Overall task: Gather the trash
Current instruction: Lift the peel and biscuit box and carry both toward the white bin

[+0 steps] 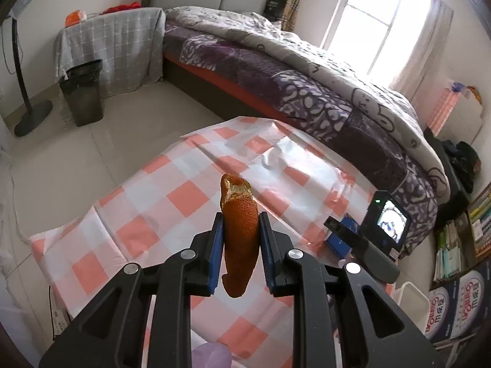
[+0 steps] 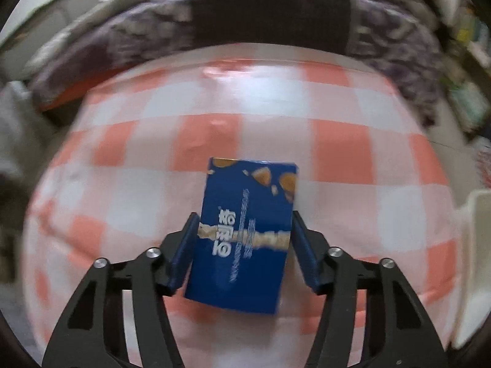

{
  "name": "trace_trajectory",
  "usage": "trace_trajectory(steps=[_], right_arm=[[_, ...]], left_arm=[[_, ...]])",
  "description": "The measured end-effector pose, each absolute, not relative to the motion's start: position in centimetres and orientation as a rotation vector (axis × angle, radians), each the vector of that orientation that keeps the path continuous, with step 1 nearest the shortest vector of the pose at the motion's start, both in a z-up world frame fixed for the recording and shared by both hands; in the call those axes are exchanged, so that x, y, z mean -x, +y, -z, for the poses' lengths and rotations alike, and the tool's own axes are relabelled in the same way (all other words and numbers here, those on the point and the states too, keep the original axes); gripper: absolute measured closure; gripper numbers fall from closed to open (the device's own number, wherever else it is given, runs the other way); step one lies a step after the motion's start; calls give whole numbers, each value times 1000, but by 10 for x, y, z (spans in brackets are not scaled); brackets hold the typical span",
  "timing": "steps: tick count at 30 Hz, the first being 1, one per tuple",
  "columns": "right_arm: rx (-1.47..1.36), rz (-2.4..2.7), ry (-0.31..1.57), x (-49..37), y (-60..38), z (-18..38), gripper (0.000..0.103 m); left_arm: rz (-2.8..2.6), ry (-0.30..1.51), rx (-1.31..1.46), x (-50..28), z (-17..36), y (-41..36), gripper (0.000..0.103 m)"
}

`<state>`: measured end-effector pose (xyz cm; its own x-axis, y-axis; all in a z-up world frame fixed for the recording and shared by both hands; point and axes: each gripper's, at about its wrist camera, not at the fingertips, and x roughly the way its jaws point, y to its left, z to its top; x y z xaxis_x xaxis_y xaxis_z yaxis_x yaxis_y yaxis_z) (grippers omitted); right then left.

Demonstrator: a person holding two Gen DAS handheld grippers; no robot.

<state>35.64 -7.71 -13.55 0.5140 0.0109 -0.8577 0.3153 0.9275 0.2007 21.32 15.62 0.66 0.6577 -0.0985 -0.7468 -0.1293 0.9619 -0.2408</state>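
The left gripper is clamped on a strip of orange peel, held upright above the table with the pink-and-white checked cloth; a dark bin stands on the floor well apart, beside a grey-draped stand near the bed. The right gripper has its blue pads against both sides of a blue snack box, gripping it over the cloth (this view is blurred, so whether the box is lifted cannot be told).
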Motion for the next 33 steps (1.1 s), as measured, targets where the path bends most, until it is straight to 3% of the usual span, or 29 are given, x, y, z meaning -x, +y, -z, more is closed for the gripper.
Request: trace_trajectory(steps=[11, 23, 33], right_arm=[[-185, -181, 753, -289, -39, 47, 49], [-148, -190, 598, -215, -39, 9, 49], [-176, -145, 581, -194, -73, -17, 48]], left_arm=[[-59, 842, 298, -216, -4, 160, 80], [-57, 831, 264, -213, -1, 149, 80], [-42, 833, 188, -213, 7, 113, 80]])
